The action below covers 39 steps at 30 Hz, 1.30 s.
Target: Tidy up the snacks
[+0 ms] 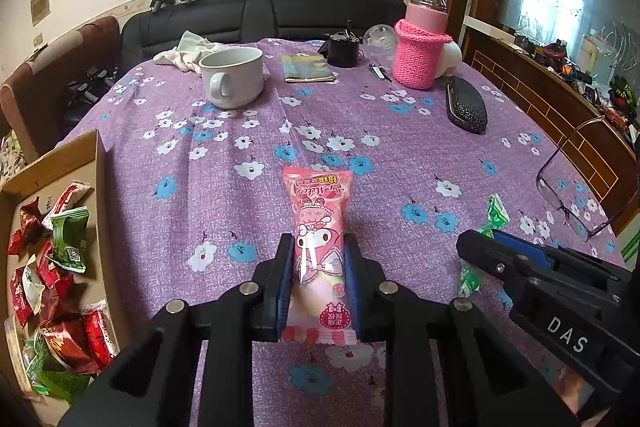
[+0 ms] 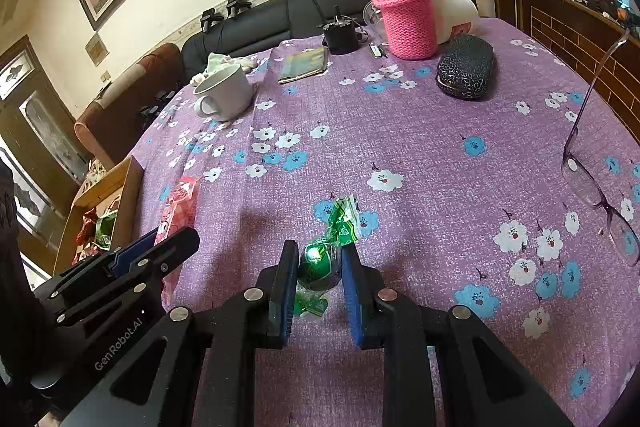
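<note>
Left gripper (image 1: pixel 318 267): its two fingers squeeze the pink snack pack (image 1: pixel 320 247) from both sides. The pack lies flat on the purple flower cloth (image 1: pixel 400 131).
Right gripper (image 2: pixel 320 271): its fingers are close together around the round middle of the green candy (image 2: pixel 320 265). It looks held, and its twisted ends stick out front and back.
Box (image 1: pixel 86 163): just left of the left gripper, at the table edge. Many red and green snacks (image 1: pixel 60 267) are already inside.
Done so far: I think most snacks are put away.
Left to do: these two snacks look like the last ones on the cloth. They most likely go in the box too.
Far end: a white mug (image 1: pixel 232 77), a pink bottle (image 1: pixel 422 43), a dark case (image 1: pixel 466 105) and glasses (image 1: pixel 576 195). Not snacks.
Hard to see: the box is cut off at the picture edge, so I cannot tell how full it is. I cannot tell if the candy is lifted or touching the cloth.
</note>
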Each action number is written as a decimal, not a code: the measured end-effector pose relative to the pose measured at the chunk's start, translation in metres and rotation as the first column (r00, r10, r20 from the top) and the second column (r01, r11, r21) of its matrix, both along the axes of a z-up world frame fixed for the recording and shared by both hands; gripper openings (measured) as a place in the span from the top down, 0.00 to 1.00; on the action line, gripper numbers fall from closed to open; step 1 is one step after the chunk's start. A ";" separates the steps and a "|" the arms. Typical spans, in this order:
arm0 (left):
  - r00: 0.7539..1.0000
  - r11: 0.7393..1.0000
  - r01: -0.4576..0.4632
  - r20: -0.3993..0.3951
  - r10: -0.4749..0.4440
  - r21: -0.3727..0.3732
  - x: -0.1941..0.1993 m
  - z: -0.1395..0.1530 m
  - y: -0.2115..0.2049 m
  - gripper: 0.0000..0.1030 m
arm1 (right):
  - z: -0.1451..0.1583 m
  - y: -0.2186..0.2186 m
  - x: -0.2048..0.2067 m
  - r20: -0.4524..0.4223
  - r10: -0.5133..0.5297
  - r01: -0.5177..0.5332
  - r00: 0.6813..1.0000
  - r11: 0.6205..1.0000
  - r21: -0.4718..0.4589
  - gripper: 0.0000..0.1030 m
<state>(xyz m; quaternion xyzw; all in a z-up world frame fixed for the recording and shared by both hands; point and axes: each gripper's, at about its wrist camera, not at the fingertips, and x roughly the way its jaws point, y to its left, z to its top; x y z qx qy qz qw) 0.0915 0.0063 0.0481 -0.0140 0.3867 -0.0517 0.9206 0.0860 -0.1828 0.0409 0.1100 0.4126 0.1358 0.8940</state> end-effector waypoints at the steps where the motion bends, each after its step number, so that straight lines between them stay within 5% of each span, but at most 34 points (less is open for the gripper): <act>1: 1.000 1.000 0.001 0.001 -0.001 0.001 0.000 0.000 0.000 0.78 | 0.000 0.000 0.000 0.000 0.000 0.000 1.000 1.000 -0.001 0.78; 39: 1.000 1.000 0.013 -0.003 -0.013 0.004 0.000 0.000 -0.002 0.78 | -0.002 -0.005 0.005 -0.021 -0.011 0.011 1.000 1.000 0.012 0.78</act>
